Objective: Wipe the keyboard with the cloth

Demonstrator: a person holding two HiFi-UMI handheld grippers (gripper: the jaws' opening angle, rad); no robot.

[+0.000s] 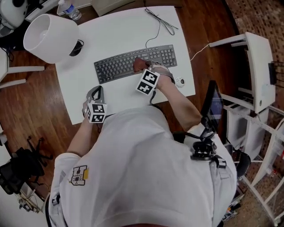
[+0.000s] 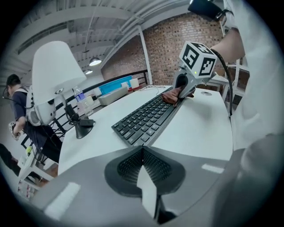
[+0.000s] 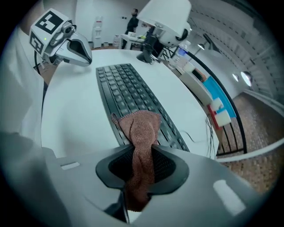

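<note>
Right gripper view shows my right tool clamped on the brown cloth, which is bunched into a narrow strip between the jaws. Its free end rests on the keyboard, toward the right half.

I judge the main risk to be that little cloth reaches past the jaw tips. If I press low, hard plastic could strike the keys or lift a cap. A fold could also snag a key edge and drag out of the grip.

My left tool is closed on nothing. It hangs over the bench near the front edge, apart from the keyboard. With nothing pinning the keyboard, a firm stroke may slide it or tug its cable.

Only one container shows, a clear water bottle at the far corner beside the lamp. I cannot tell how full it is.
</note>
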